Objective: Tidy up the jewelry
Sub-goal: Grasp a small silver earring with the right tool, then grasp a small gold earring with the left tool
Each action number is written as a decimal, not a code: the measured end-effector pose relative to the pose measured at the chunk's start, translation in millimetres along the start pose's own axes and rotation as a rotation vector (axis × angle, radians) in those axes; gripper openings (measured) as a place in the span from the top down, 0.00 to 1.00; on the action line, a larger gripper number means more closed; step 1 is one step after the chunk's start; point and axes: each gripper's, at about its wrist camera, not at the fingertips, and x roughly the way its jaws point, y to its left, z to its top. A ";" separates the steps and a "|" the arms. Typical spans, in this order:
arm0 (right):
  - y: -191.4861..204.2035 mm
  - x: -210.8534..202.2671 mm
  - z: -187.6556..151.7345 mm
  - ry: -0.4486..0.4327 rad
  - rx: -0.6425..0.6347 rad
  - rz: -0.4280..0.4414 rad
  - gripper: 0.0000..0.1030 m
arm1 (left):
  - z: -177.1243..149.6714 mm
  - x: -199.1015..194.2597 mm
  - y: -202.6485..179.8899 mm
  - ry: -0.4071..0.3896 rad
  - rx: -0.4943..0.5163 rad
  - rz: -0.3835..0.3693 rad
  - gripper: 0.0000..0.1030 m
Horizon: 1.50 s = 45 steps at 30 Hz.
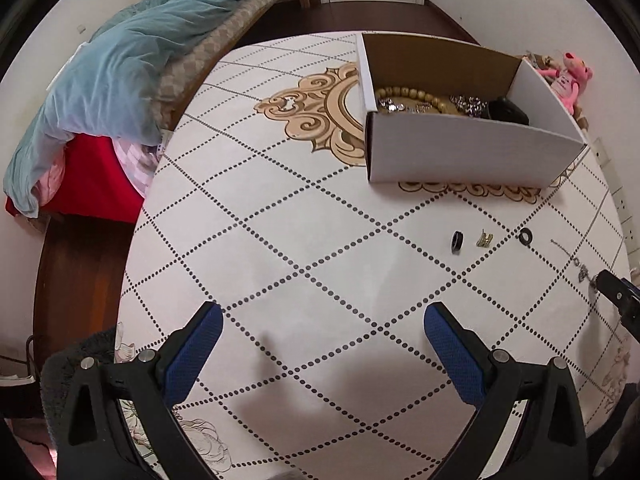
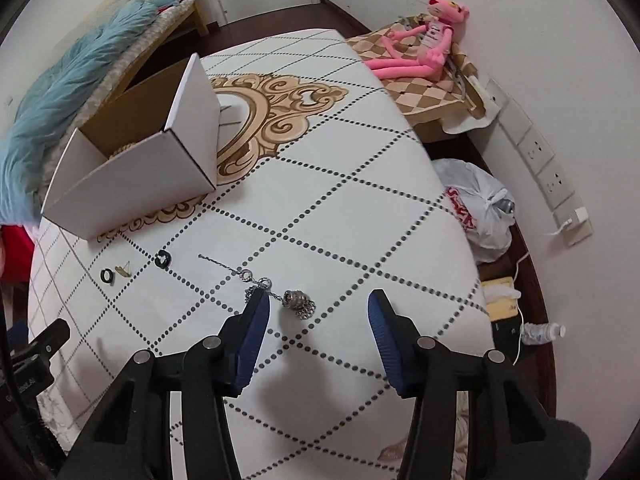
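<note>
My right tongs gape over the necklace; my left tongs gape empty.
Beads sit in the box; two rings and a clip wait at its six o'clock.

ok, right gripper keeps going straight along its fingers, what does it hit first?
Probably the silver chain necklace. The right gripper is open, tilted down at the table, with the metal pendant lying just ahead between the fingers. Depth is unclear, so it may touch bare tablecloth just short of it.
</note>
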 end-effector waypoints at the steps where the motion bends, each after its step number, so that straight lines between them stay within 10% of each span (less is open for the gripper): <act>1: 1.6 2.4 -0.1 -0.002 -0.006 0.000 0.50 | 0.1 1.4 -1.0 0.002 0.004 0.001 0.00; 6: 13.0 8.6 -3.1 -0.023 -0.063 -0.034 0.88 | 0.7 5.7 -2.9 0.008 0.017 0.006 0.00; 20: 11.6 -44.0 7.4 -0.146 0.020 0.070 0.89 | 19.2 16.8 -13.6 0.000 -0.040 -0.199 0.01; 34: 1.8 -24.3 4.9 -0.094 0.041 0.045 0.89 | 32.9 26.3 -63.7 -0.075 0.171 -0.214 0.93; 45: 14.4 -62.6 19.8 -0.129 0.018 0.145 0.89 | 36.2 -19.3 -38.5 -0.120 0.122 -0.310 0.97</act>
